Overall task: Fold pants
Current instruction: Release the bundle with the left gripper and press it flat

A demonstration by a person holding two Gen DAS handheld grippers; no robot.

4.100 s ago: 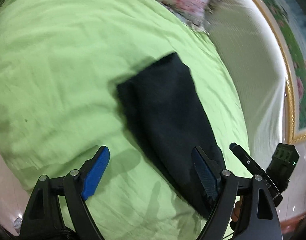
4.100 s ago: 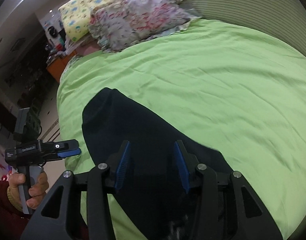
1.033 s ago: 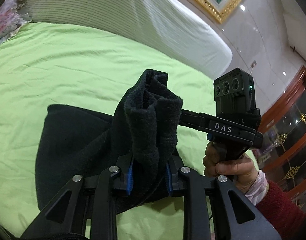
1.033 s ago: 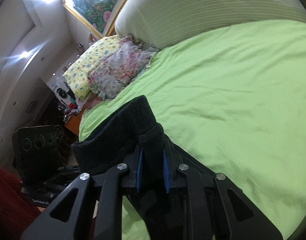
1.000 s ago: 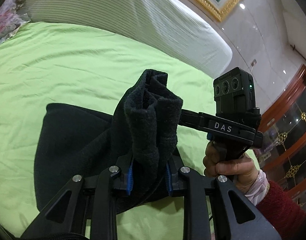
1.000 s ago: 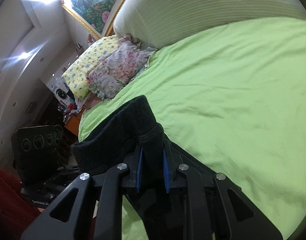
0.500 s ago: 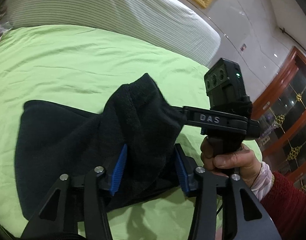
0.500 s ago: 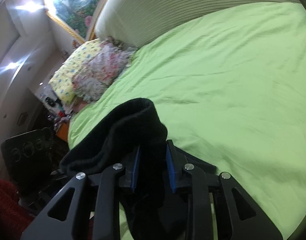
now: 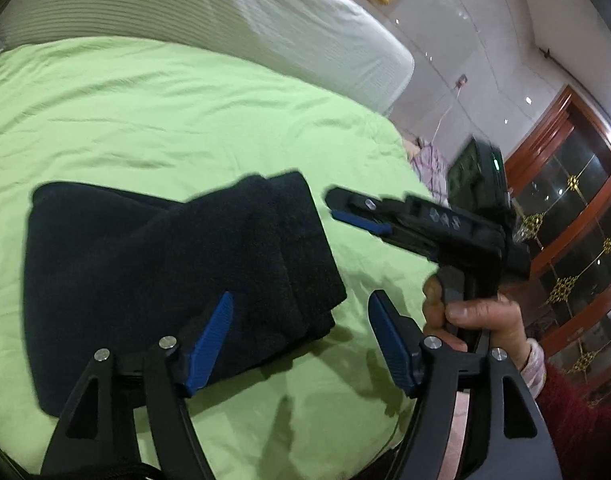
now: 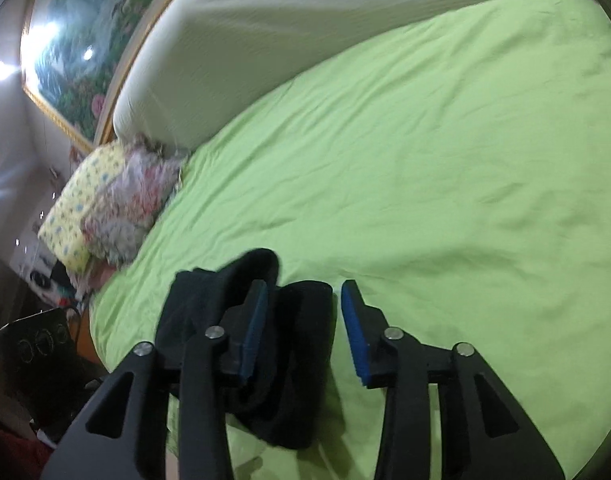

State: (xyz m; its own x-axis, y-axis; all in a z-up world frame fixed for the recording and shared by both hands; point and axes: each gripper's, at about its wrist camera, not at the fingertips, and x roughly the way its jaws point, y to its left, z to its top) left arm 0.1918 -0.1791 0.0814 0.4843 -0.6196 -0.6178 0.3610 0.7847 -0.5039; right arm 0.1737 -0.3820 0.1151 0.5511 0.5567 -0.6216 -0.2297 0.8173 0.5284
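The black pants (image 9: pixel 153 264) lie folded into a thick stack on the green bed (image 9: pixel 177 120), near its front edge. They look like soft, heavy fleece: limp, not slippery, likely to sag and slump open if lifted by 1 layer. The left hand-held gripper (image 9: pixel 301 340) has just been opening and stands wide over the stack's near corner, pressing nothing. The right hand-held gripper (image 10: pixel 303 328) has also been opening; cloth lies between its pads, seemingly loose, though blur hides contact. Best grip: pinch all layers at the folded edge.
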